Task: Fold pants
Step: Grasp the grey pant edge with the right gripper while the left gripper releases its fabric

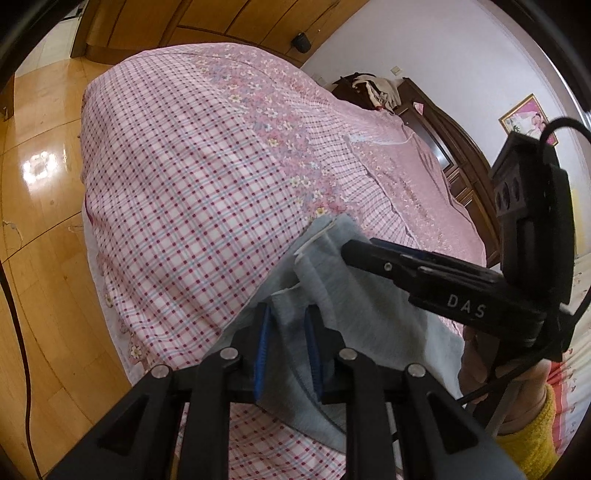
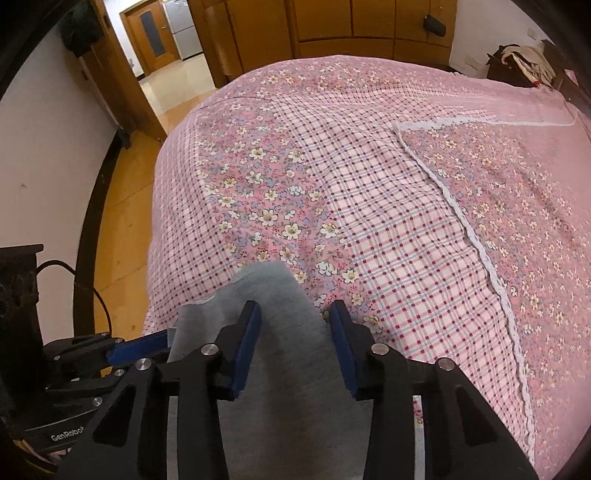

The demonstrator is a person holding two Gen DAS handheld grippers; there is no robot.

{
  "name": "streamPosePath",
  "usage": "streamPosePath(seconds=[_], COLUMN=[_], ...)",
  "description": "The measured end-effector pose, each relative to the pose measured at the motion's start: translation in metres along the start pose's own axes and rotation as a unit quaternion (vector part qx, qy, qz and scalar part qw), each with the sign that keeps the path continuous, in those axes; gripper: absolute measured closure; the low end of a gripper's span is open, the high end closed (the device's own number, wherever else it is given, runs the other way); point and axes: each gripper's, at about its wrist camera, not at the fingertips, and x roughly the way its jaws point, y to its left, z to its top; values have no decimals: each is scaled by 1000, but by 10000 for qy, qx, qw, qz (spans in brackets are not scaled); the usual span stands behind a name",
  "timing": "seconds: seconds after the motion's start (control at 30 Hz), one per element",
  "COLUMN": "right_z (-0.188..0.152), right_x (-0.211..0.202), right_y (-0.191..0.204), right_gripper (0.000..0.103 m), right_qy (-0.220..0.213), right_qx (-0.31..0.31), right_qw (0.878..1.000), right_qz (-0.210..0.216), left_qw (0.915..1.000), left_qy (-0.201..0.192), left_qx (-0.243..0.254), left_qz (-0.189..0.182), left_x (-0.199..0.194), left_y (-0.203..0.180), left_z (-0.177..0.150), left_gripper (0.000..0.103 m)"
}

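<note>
The grey pants [image 1: 332, 295] lie at the near edge of a bed with a pink checked and flowered cover [image 1: 184, 184]. My left gripper [image 1: 286, 314] is shut on a bunched fold of the grey cloth, which fills the narrow gap between its blue pads. The right gripper [image 1: 351, 251] comes in from the right, its tips on the same cloth just beyond. In the right wrist view, the right gripper [image 2: 293, 314] straddles a hump of the pants [image 2: 280, 332]. Its blue pads stand apart, not visibly pressing. The left gripper [image 2: 140, 347] shows at the lower left.
A hand in a yellow sleeve [image 1: 528, 443] holds the right gripper. The bed cover [image 2: 369, 184] stretches far ahead, with a lace-edged flowered panel [image 2: 517, 221] at the right. Wooden floor [image 1: 44, 221] and wardrobes [image 2: 332, 22] lie beyond. A dark headboard [image 1: 443, 147] stands at the right.
</note>
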Motion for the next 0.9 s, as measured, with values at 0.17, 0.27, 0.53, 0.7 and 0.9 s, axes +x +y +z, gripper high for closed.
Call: streamPosePath(seconds=[0.17,0.27,0.53,0.7,0.9], right_z=[-1,-2,2,11,18], right_x=[-1,-2,-30,-32,-4], right_y=[0,1,14,17,28], right_gripper=[65,75,98,99,101], right_qy=[-26,-75,-620,-662,-483], right_qx=[54,38,-282,-341,-429], right_qw=[10000,10000,9976,9972,9979], right_qz=[37,44,-112,-31,-57], left_qw=[9999,9995,9980,9982,9983], left_qy=[-79,-150,-593,-337,-74], left_qx=[77,269,188,325,325], left_qz=[28,56,133,367,475], left_x=[2,0,-37,-47,-28], left_y=[-7,-14,-11,-10,15], left_z=[0,2,9,0,-11], left_gripper=[86,100,101,101,101])
